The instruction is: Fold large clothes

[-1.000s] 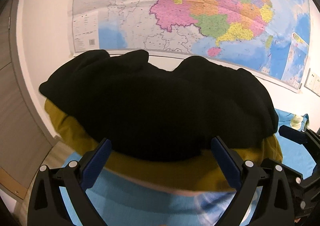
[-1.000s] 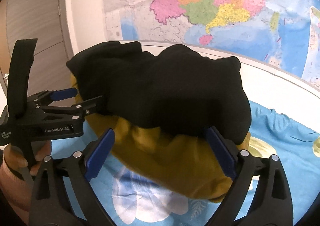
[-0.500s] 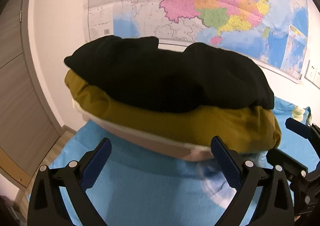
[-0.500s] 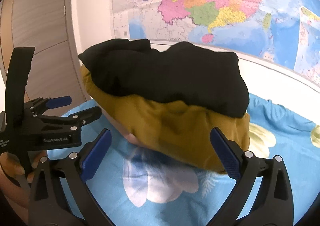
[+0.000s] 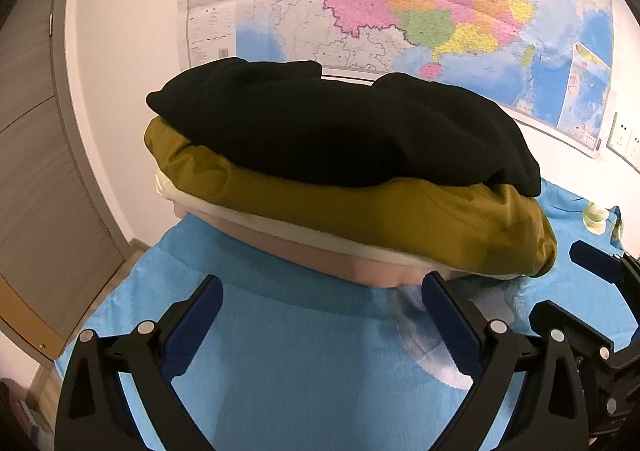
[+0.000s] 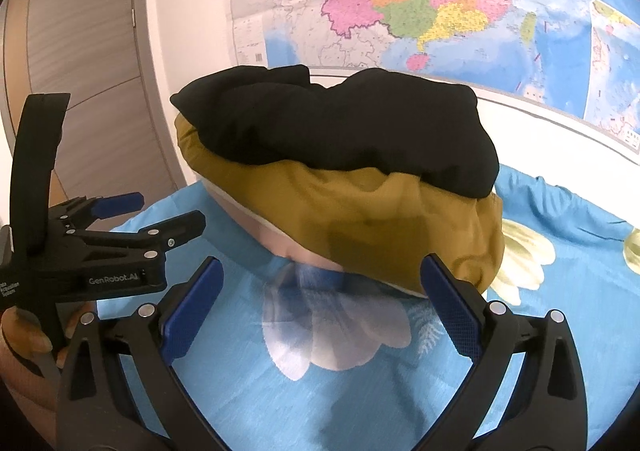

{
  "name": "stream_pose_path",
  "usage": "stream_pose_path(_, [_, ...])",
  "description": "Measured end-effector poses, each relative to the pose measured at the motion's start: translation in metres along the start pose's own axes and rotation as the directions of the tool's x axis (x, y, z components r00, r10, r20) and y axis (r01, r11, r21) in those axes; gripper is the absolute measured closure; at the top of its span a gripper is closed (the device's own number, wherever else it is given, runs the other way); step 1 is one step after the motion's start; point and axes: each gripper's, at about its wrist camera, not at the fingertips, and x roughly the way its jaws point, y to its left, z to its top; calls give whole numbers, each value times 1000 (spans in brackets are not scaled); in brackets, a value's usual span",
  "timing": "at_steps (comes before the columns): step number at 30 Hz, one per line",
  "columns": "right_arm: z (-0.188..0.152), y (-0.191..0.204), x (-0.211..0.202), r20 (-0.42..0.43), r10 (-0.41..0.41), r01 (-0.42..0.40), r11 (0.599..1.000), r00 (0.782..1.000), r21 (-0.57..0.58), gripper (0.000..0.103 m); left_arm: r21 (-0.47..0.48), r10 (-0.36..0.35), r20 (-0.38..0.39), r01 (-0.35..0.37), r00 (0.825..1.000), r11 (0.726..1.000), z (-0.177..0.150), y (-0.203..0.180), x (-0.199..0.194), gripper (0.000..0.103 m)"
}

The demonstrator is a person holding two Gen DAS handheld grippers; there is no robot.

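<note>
stack: folded black knit garment [image 5: 340, 131] sitting on top of folded mustard-yellow padded garment [image 5: 380, 219], w/ a thin white/cream folded layer [image 5: 304, 233] underneath; whole pile resting on blue floral bedsheet [image 5: 288, 351], straight ahead of both tongs, past the tips.

left tongs [image 5: 322, 315]: spread wide, pinching nothing; blue pads apart, bare sheet showing between them; right pad tip sitting just beside the pile's near bottom edge, cannot tell if touching.

right tongs [image 6: 320, 291]: also spread wide, nothing between pads; pile just beyond tips, right pad close to mustard layer's lower corner.

cross-view: left tongs [image 6: 132, 223] showing at left of right wrist cam, held by a hand [image 6: 24, 339]; right tongs partly showing at right edge of left wrist cam.

change: 1 s ago pile was filling the space between pads in both views, black layer right at the tips; now both tongs are backing off and more sheet is showing in front of pile. Pile itself keeping same shape, not slumping.

meaning for task: looks like black item is folded + stacked and both tools are letting go/retreating; prob. this garment is done, next one pending, none in view tho.

bkgd: colourful wall map [image 5: 400, 3] behind pile, wood-grain door [image 5: 36, 171] to left of tongs.

risk: pile is tall + puffy, may be tipping if nudged on pullback.
</note>
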Motion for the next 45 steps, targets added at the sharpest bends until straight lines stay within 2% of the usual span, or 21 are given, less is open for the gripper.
stream_pose_path(45, [-11,-2,-12,5,-13,13,999,1000,39,6,14,15,6,-15,1000,1000,-15,-7,-13,7])
